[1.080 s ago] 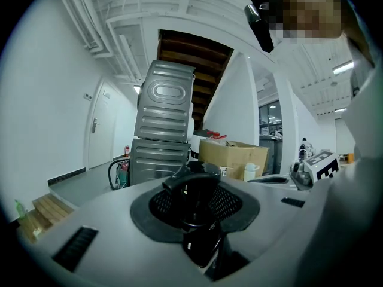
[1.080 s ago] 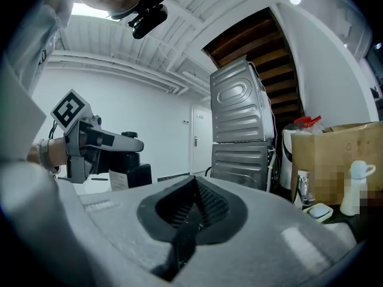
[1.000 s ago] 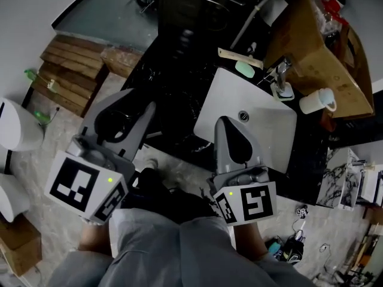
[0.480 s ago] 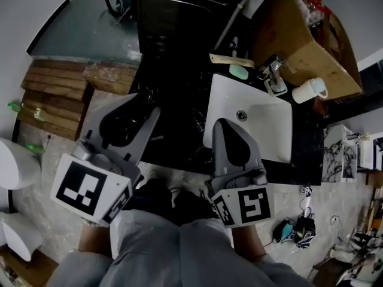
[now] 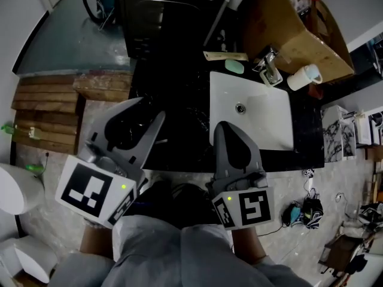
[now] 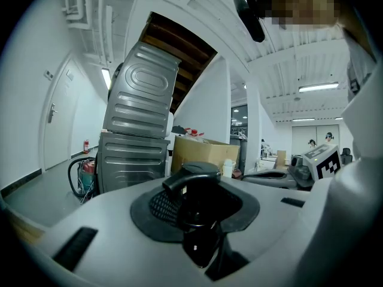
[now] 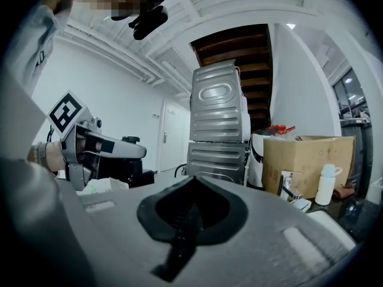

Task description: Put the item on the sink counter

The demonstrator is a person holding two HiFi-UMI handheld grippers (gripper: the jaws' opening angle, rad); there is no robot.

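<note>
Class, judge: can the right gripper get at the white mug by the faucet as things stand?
Probably yes: the right gripper is empty, and only the open basin lies between it and the white mug. Its shut jaws must open first.

A brown cardboard box [image 5: 302, 31] stands just beside a white cup [image 5: 303, 76]. Wooden planks [image 5: 45, 103] lie stacked at far left, near two stacked metal machines [image 5: 167, 11].

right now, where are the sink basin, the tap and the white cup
sink basin [image 5: 266, 123], head view, bare white bottom in its right half
tap [image 5: 271, 72], head view, its metal body behind the basin
white cup [image 5: 301, 77], head view, its side wall
</note>
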